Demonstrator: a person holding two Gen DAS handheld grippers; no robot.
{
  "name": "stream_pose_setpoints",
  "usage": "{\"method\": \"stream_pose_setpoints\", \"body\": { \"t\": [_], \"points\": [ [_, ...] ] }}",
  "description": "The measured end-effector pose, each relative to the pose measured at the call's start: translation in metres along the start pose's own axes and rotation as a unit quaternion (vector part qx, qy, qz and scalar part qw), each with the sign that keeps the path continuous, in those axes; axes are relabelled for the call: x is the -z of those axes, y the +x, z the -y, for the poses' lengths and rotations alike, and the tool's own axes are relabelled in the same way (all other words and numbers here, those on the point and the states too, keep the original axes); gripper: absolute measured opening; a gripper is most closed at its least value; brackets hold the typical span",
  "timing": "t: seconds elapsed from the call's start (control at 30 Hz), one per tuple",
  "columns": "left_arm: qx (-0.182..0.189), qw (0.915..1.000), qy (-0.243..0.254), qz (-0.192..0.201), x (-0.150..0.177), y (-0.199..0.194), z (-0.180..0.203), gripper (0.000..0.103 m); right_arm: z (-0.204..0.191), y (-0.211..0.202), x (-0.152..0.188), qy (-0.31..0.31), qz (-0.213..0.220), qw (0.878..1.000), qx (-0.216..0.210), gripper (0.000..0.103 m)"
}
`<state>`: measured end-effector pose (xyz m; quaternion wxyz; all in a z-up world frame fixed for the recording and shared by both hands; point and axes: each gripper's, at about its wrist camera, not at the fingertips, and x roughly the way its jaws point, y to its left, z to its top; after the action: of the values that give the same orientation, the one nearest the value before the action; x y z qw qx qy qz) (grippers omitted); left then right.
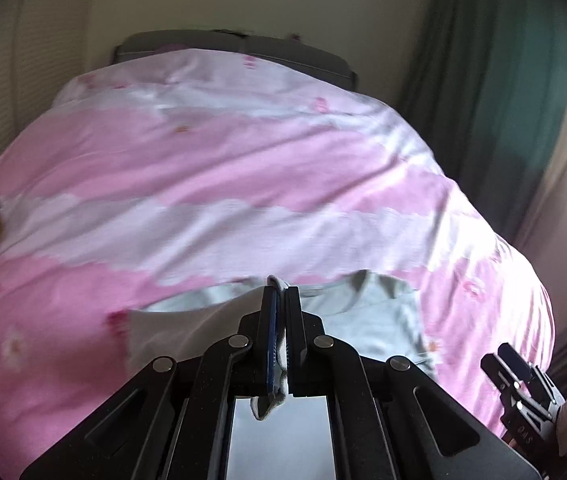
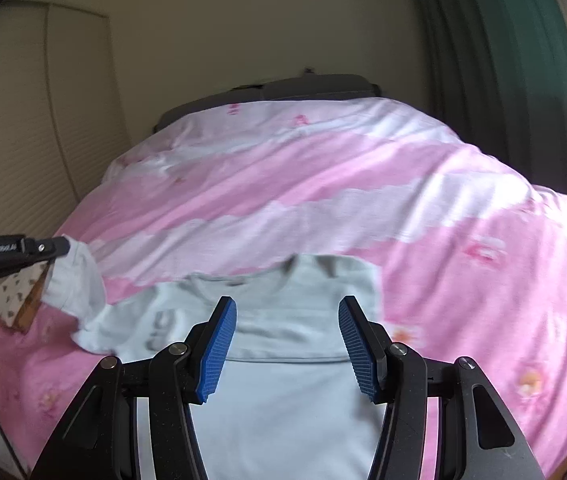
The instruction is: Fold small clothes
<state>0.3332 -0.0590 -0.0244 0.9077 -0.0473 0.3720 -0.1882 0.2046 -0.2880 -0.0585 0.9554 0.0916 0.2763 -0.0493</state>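
Your left gripper fingers pinch the sleeve of the pale shirt lying on the bed. Right gripper fingers are spread, empty. It's light and floppy, so probably grab hems or the other sleeve.

**Readable markings**

In the right wrist view, the left gripper carries small white lettering along the side of its black body, reading roughly "GenRobot.AI"; the last letters are soft.

The pale shirt lying on the pink duvet has dark printed characters on its chest, near the shirt's left edge in the picture; they are blurred and turned sideways, so cannot be read.

In the left wrist view, the right gripper at the lower right corner shows faint letters on its body, perhaps "DAS", not clear.
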Motion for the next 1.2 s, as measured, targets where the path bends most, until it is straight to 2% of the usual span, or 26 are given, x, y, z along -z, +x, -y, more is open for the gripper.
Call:
{"method": "stream_pose_setpoints", "body": {
  "t": [0.17, 0.37, 0.6, 0.87, 0.9, 0.97, 1.0, 1.03, 1.2],
  "points": [
    [0.024, 0.9994, 0.017, -0.02, 0.0, 0.041, 0.052, 0.006, 0.048, -0.002, 0.003, 0.011, -0.005, 1.0, 0.019, 0.055],
    [0.035, 0.997, 0.048, -0.05, 0.013, 0.086, 0.101, 0.006, 0.097, 0.006, 0.011, 0.044, -0.015, 0.998, 0.032, 0.055],
    [0.05, 0.994, 0.061, -0.076, 0.024, 0.12, 0.126, 0.006, 0.117, 0.019, 0.02, 0.06, -0.029, 0.997, 0.037, 0.055],
    [0.024, 0.9901, 0.094, -0.101, 0.038, 0.148, 0.131, 0.007, 0.121, 0.03, 0.028, 0.063, -0.041, 0.996, 0.037, 0.055],
    [0.021, 0.9902, 0.096, -0.099, 0.041, 0.147, 0.129, 0.009, 0.119, 0.031, 0.029, 0.062, -0.043, 0.996, 0.037, 0.055],
    [0.023, 0.9914, 0.089, -0.094, 0.044, 0.143, 0.124, 0.021, 0.117, 0.032, 0.029, 0.059, -0.045, 0.997, 0.035, 0.055],
    [0.021, 0.9919, 0.087, -0.09, 0.044, 0.141, 0.121, 0.033, 0.115, 0.033, 0.03, 0.056, -0.047, 0.997, 0.035, 0.055],
    [0.017, 0.9926, 0.086, -0.084, 0.045, 0.136, 0.117, 0.039, 0.114, 0.034, 0.03, 0.054, -0.048, 0.997, 0.032, 0.055],
    [-0.008, 0.9939, 0.085, -0.07, 0.052, 0.111, 0.09, 0.042, 0.098, 0.037, 0.025, 0.037, -0.046, 0.998, 0.017, 0.055]
  ]
}}
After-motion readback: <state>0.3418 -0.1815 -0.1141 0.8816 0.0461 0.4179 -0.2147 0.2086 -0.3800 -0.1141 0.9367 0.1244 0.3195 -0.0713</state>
